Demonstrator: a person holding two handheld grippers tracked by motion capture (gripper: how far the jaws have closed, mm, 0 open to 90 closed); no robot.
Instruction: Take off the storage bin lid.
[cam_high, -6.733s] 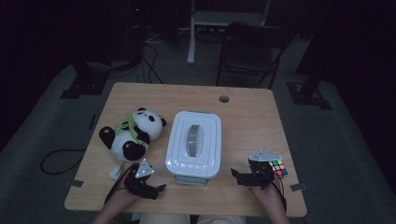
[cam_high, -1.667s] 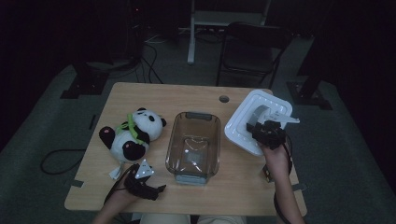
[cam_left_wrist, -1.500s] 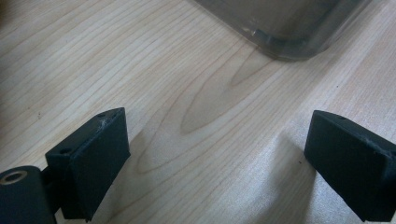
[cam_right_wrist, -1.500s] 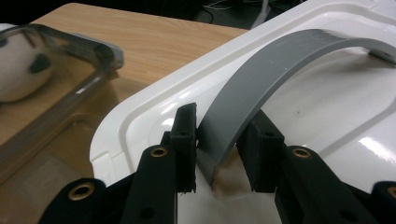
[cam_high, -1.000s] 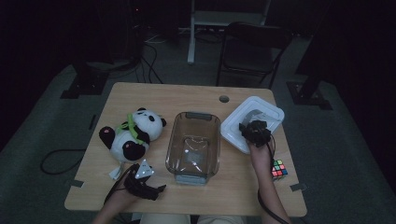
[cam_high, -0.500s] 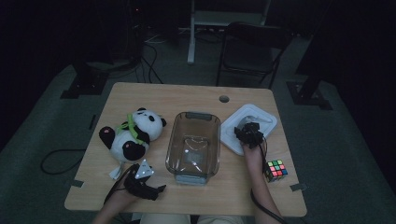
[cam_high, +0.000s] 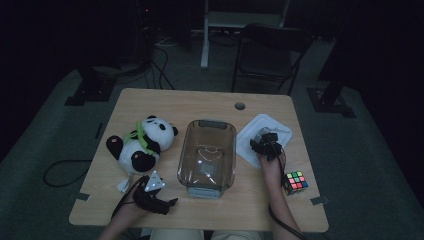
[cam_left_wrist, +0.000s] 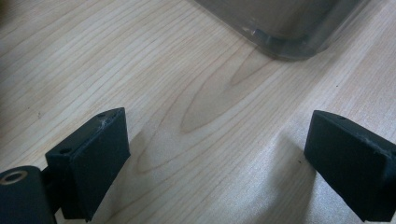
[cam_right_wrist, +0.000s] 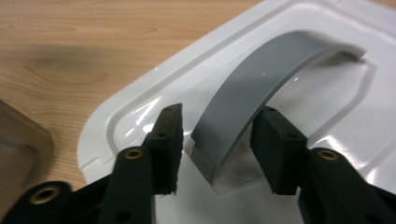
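The white lid (cam_high: 264, 136) lies flat on the table (cam_high: 165, 105), right of the clear container (cam_high: 207, 159), so taking it off looks done. The right gripper (cam_right_wrist: 217, 147) has just been opening; its jaws straddle the lid's grey handle (cam_right_wrist: 261, 88) without pressing it. Pulling away is left. The left gripper (cam_left_wrist: 219, 154) rests near the front edge, jaws apart and empty. Dim light blurs the panda toy (cam_high: 141, 148) and puzzle cube (cam_high: 295, 181)

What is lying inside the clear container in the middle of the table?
The clear container looks empty: through its see-through bottom only the wood of the table and some glare show. Its white lid lies off to the side, so nothing covers the inside.
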